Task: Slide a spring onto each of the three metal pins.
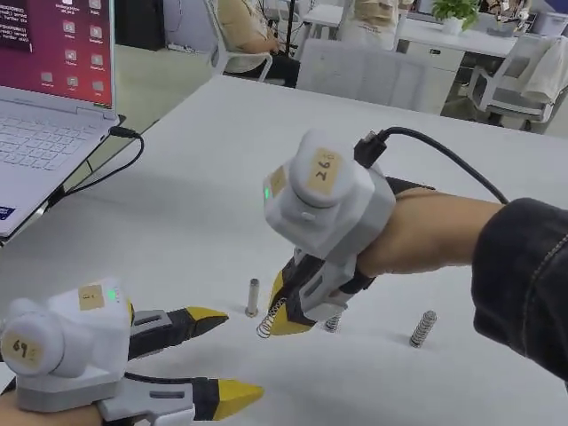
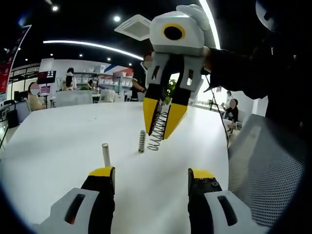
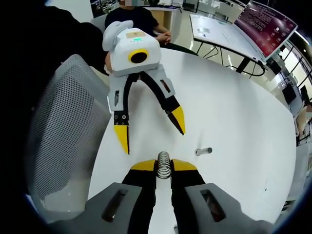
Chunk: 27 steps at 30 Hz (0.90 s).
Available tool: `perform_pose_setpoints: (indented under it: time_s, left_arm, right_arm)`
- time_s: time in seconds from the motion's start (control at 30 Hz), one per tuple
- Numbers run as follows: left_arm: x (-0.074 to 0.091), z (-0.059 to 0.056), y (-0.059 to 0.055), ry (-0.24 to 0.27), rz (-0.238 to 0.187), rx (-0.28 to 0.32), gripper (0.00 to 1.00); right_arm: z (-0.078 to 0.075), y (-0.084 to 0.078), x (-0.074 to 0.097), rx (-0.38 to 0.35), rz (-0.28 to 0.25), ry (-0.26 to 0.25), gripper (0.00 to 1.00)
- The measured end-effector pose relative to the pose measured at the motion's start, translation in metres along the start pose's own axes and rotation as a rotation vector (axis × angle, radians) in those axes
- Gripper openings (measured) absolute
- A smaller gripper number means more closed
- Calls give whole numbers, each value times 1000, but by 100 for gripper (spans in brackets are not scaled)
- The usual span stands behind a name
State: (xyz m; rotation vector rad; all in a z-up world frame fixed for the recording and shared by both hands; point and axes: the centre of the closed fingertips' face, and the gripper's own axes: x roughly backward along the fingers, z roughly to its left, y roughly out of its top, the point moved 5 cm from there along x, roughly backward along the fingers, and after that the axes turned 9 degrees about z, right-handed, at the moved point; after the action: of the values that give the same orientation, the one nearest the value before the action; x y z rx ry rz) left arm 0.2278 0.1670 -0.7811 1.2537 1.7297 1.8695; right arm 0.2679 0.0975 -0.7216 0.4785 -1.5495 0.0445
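My right gripper (image 1: 288, 322) is shut on a spring (image 1: 268, 322), holding it just above the white table, right of a bare upright metal pin (image 1: 253, 297). In the right gripper view the spring (image 3: 164, 165) stands out between the closed jaws (image 3: 164, 168), with the pin (image 3: 204, 151) to the side. A second spring (image 1: 333, 324) stands behind the right gripper, and a third (image 1: 423, 328) stands tilted further right. My left gripper (image 1: 226, 355) is open and empty at the lower left, facing the right gripper (image 2: 161, 117), its spring (image 2: 158, 131), the bare pin (image 2: 105, 155) and a standing spring (image 2: 142, 141).
A laptop (image 1: 53, 89) with a black cable (image 1: 115, 164) sits at the table's far left. A grey mesh chair (image 3: 63, 126) stands by the table edge. People sit at desks in the background.
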Motion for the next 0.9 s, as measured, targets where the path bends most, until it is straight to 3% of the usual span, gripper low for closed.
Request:
perform_pose_setpoints:
  time_s: [0.13,0.4,0.9]
  left_arm:
    - [0,-1,1,-2,-9,2,66]
    - [-1,-3,1,-21,-15,12,74]
    - [-2,-5,-4,-32,-3,8,74]
  right_arm:
    - [-4,-1,3,-3,1,-8,8]
    - [-19,-1,12,0,22,-43,8]
    - [-46,11,18,12,56,-72,8]
